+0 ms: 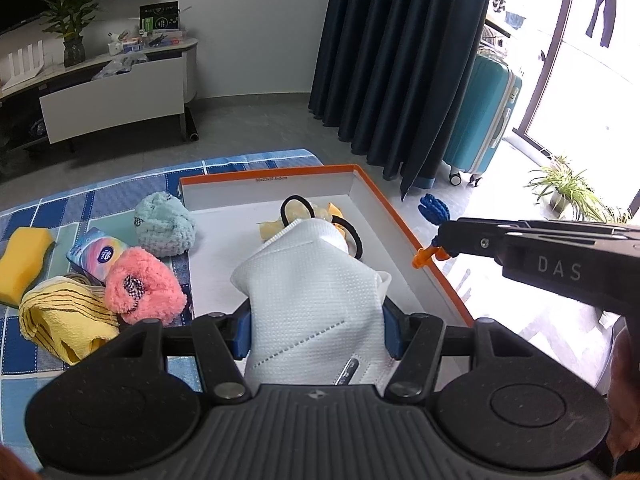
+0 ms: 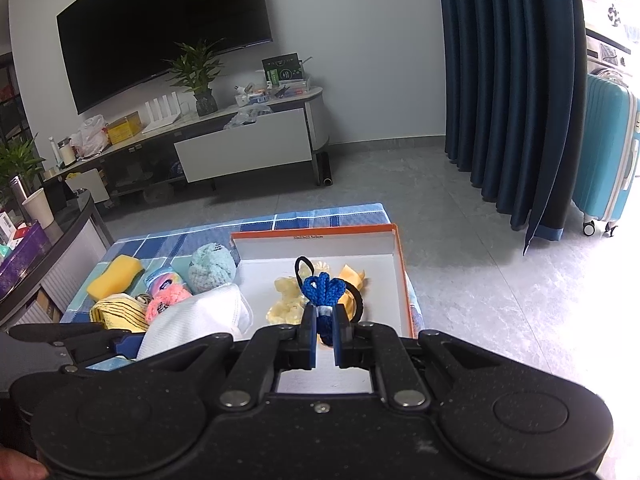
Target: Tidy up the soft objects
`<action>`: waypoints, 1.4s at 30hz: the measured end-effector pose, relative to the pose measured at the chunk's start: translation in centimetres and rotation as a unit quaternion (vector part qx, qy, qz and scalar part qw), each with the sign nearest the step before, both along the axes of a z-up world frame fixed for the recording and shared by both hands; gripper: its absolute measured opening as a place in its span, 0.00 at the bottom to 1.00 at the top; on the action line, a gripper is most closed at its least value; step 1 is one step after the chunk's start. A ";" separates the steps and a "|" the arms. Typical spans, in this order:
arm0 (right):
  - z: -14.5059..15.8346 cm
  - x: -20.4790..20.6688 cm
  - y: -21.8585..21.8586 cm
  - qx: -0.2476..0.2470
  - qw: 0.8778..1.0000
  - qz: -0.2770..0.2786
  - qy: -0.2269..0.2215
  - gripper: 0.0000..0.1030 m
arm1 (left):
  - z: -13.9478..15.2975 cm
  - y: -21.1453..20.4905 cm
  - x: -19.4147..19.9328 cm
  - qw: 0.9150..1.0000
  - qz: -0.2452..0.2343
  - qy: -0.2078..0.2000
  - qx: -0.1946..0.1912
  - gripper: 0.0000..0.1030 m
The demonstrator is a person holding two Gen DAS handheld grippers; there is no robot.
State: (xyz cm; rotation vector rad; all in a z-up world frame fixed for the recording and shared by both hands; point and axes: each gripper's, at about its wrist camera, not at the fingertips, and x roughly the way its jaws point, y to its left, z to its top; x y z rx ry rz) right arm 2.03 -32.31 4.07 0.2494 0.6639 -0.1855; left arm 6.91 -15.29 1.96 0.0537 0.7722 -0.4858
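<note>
Left gripper (image 1: 316, 332) jaws clamped on white face mask (image 1: 316, 292), held above near end of orange-rimmed box (image 1: 404, 224). Light, floppy, crushes easily; best pinched mid-body, clear of dangling ear loops. Right gripper (image 2: 324, 332) jaws clenched on blue braided cord bundle (image 2: 322, 290), over box; limp, prone to unravel, best gripped at bound middle. Farther in box: black hair ties (image 1: 296, 208), yellow soft pieces (image 2: 286, 300). Beside box on blue checked cloth (image 1: 32, 344): pink fluffy item (image 1: 144, 284), teal knitted ball (image 1: 164, 224), yellow sponge (image 1: 24, 260).

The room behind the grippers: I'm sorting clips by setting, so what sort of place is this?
Most likely a home living room. A large dark TV hangs on the wall above a low media cabinet with a potted plant, and floor-length blue curtains hang beside a teal suitcase.
</note>
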 end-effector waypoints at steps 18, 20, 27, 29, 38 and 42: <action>-0.6 1.3 -0.5 -0.006 1.000 0.001 0.010 0.10 | -0.3 -1.0 0.4 1.000 -0.009 0.005 0.002 0.59; -0.7 1.6 -0.6 -0.007 1.000 0.002 0.012 0.09 | -0.3 -1.1 0.5 1.000 -0.010 0.006 0.002 0.59; -0.9 2.3 -0.9 -0.009 1.000 0.002 0.015 0.10 | -0.4 -1.4 0.6 1.000 -0.014 0.008 0.001 0.59; -1.1 2.5 -1.1 -0.009 1.000 0.001 0.016 0.10 | -0.5 -1.5 0.7 1.000 -0.015 0.008 0.002 0.59; -1.3 3.6 -1.8 -0.010 1.000 -0.003 0.021 0.10 | -0.9 -1.7 1.2 1.000 -0.019 0.015 0.000 0.59; -1.4 4.0 -2.2 -0.010 1.000 -0.005 0.023 0.10 | -1.1 -1.7 1.3 1.000 -0.022 0.018 0.000 0.59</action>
